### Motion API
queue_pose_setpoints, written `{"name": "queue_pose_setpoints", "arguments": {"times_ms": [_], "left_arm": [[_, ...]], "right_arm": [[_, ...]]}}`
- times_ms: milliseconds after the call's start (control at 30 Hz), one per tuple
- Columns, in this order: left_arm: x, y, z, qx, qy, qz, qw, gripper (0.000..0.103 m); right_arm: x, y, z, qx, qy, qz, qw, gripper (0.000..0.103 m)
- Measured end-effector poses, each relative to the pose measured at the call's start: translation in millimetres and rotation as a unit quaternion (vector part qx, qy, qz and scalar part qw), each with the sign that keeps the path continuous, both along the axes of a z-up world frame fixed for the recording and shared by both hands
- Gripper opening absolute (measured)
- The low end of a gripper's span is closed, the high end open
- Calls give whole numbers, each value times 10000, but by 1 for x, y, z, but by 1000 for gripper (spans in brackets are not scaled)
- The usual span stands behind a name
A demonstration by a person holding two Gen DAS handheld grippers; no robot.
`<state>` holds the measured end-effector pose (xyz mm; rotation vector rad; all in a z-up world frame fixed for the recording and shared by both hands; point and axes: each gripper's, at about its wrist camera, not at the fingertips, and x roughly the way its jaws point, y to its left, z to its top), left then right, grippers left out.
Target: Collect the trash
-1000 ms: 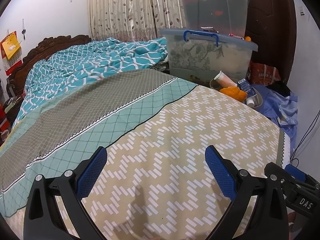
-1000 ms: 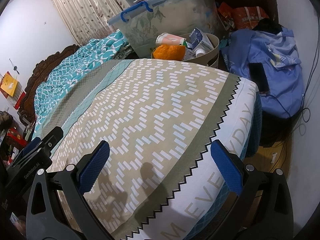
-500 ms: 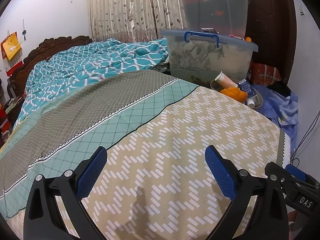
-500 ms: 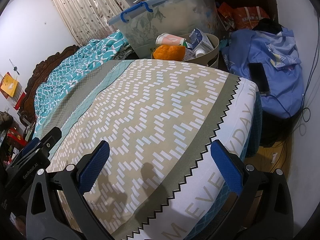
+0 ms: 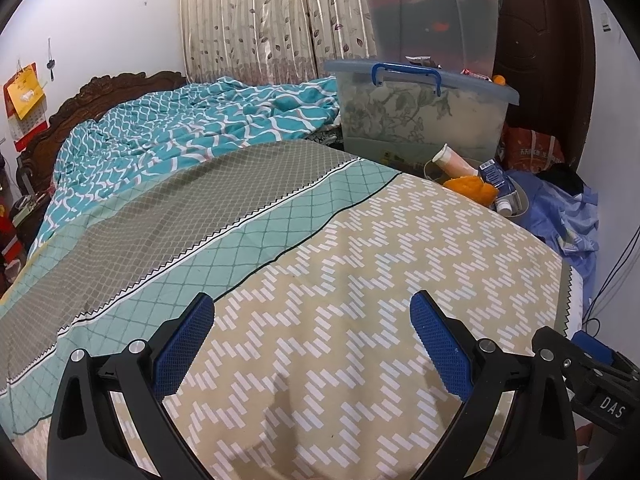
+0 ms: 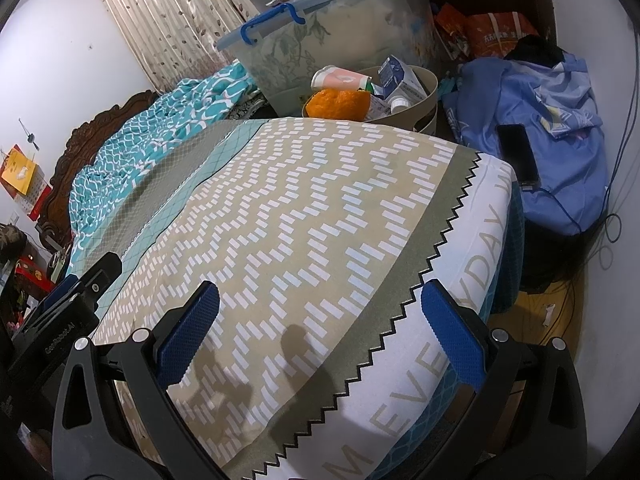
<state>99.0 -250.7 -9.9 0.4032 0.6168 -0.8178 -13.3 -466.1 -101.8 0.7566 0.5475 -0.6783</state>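
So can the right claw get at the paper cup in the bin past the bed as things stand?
Probably yes. The right claw is open and empty, the bed between is bare, and the paper cup lies on top of the bin. It is a long reach forward, though.

The bed sheet [image 5: 360, 264] is matt printed cloth. Far left, the headboard [image 5: 116, 86] is dark carved wood with a dull sheen. The curtain [image 5: 272, 20] is glossy fabric. The 2 storage bins [image 5: 424, 116] are translucent smooth plastic. The gripper pads [image 5: 184, 340] are blue, rough-textured, on matt black plastic arms with shiny metal screws.
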Motion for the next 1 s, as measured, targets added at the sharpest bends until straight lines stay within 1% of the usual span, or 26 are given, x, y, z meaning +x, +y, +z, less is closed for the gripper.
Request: {"name": "queue_pose_setpoints", "arguments": {"times_ms": [167,367,467,633,800,1000], "left_arm": [[-3,-3,0,55,-90,-11,9999,94],[-1,-3,-2,70,-18,3,10000,94],[-1,-3,-2,76,-48,12,10000,94],[-2,-5,-5,224,-115,42,9997,94],[-5,-3,-2,189,-220,73,9996,94],[-6,-2,-1,175,-184,55,9997,94]], "right_arm": [[1,0,0,7,0,0,10000,100],[0,1,0,-6,-19,-6,10000,100],[-1,2,0,-26,-29,-5,10000,100],[-1,3,1,-29,-36,-10,10000,100],[-2,2,1,-30,-36,-9,10000,100],[-2,3,2,-29,-38,-13,10000,100]]}}
